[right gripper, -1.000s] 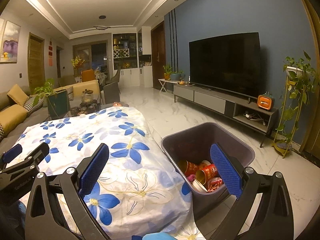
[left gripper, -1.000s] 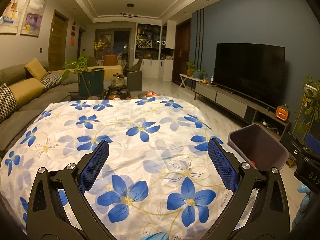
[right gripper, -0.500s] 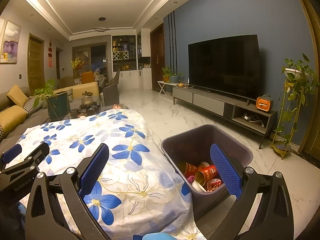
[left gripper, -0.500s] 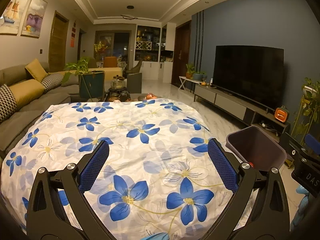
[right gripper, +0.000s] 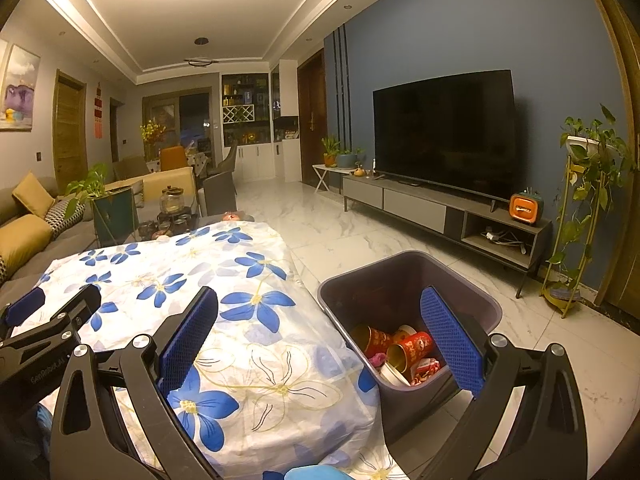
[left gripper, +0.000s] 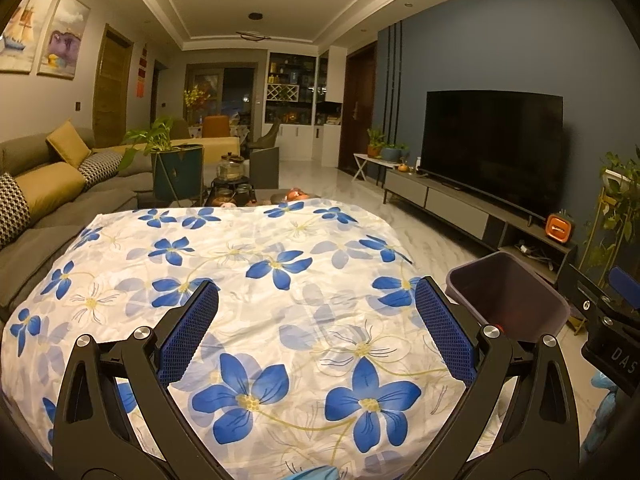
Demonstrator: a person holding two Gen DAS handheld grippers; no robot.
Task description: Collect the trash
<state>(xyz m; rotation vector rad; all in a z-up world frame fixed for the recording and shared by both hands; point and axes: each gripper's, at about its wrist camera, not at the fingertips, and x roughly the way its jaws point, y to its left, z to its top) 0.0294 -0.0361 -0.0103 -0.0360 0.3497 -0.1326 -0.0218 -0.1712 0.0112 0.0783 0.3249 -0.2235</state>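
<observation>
Left gripper (left gripper: 316, 334): jaws spread wide, nothing between them, held above the flowered cloth (left gripper: 256, 280)
Right gripper (right gripper: 320, 340): jaws spread wide, holding nothing, over the cloth's edge and the bin
Bin (right gripper: 408, 268): dark, stood on the floor just beside the covered table
Trash (right gripper: 404, 350): red cups and wrappers lay at the bottom of the bin
Cloth top: bare of litter

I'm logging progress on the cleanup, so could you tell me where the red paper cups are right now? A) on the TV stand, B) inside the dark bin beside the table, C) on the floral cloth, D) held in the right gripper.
B: the red paper cups lie inside the dark bin, and both grippers are open and empty.
</observation>
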